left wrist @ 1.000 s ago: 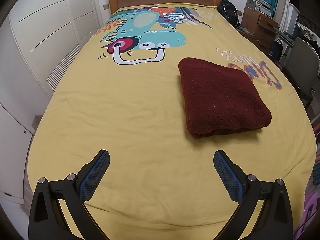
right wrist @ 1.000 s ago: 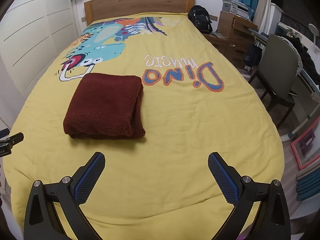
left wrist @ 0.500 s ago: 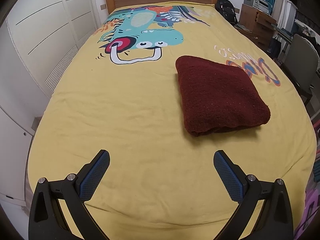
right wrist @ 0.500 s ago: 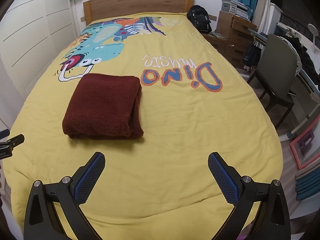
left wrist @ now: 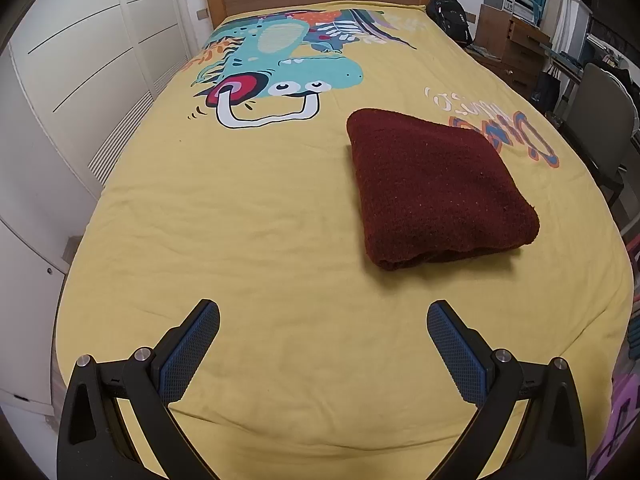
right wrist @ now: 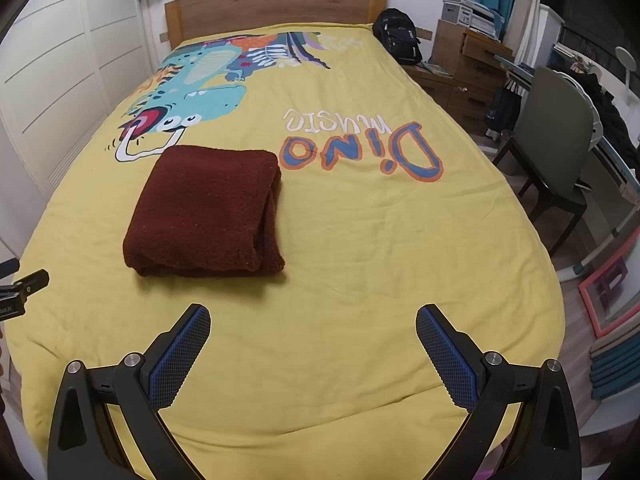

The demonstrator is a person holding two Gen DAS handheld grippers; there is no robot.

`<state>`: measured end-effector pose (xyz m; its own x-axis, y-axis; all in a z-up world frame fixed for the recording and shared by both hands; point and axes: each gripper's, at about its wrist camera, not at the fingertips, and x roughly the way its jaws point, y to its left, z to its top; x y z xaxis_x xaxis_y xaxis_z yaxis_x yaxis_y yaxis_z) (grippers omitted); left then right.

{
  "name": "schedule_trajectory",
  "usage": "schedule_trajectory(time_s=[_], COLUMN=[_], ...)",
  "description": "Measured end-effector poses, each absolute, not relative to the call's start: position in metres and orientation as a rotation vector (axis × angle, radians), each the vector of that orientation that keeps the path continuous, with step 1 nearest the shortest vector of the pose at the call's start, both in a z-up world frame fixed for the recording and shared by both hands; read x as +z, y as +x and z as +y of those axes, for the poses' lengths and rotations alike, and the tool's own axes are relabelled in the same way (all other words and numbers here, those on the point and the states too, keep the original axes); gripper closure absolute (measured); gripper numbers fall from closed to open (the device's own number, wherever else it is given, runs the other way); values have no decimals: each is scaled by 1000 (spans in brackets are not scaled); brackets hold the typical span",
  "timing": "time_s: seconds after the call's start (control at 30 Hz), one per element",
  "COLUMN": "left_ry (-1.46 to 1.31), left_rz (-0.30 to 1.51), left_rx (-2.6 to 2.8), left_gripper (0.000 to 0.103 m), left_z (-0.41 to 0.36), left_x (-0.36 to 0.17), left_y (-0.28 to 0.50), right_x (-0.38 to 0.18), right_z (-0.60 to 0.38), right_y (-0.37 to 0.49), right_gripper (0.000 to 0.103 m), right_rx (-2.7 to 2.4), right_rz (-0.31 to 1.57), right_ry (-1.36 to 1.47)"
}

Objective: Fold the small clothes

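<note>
Left gripper (left wrist: 323,322) hangs over the near end of a bed, jaws spread wide w/ nothing between them; blue ribbed pads (left wrist: 188,354) touch neither cloth nor cover. Right gripper (right wrist: 313,322) is likewise spread wide & empty, above the same near edge of the yellow bedspread (right wrist: 360,240).

From left: white wardrobe doors (left wrist: 80,80) line the wall beside the bed. A cartoon dinosaur print (left wrist: 280,68) fills the upper part of the bedspread. The task item, a dark red fleece garment (left wrist: 432,188), lies folded into a thick rectangle mid-bed, well apart from both grippers; in the right wrist view it sits left of centre (right wrist: 208,208), folded layers showing along its right side, just beside the upside-down "Dino music" lettering (right wrist: 360,144). Further right, off the bed: black backpack (right wrist: 398,36) near the wooden headboard (right wrist: 276,4), wooden drawer unit (right wrist: 468,64), grey chair (right wrist: 556,136).

A black clamp-like tip (right wrist: 24,288) shows at the far left edge of the right wrist view.
</note>
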<state>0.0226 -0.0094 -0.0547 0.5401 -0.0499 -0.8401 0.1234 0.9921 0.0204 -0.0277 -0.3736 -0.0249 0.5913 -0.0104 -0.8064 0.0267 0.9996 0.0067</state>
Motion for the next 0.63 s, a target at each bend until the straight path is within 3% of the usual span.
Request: schedule_trajectory(time_s=[0.63], left_ry=[89], left_rz=[1000], left_rx=[-111], left_gripper=[1], left_z=[-12], left_x=[-57], left_y=[22], right_x=[-27], right_z=[-374], right_y=[-27], right_gripper=[0], right_rx=[-22], right_rz=[951], right_ry=[18])
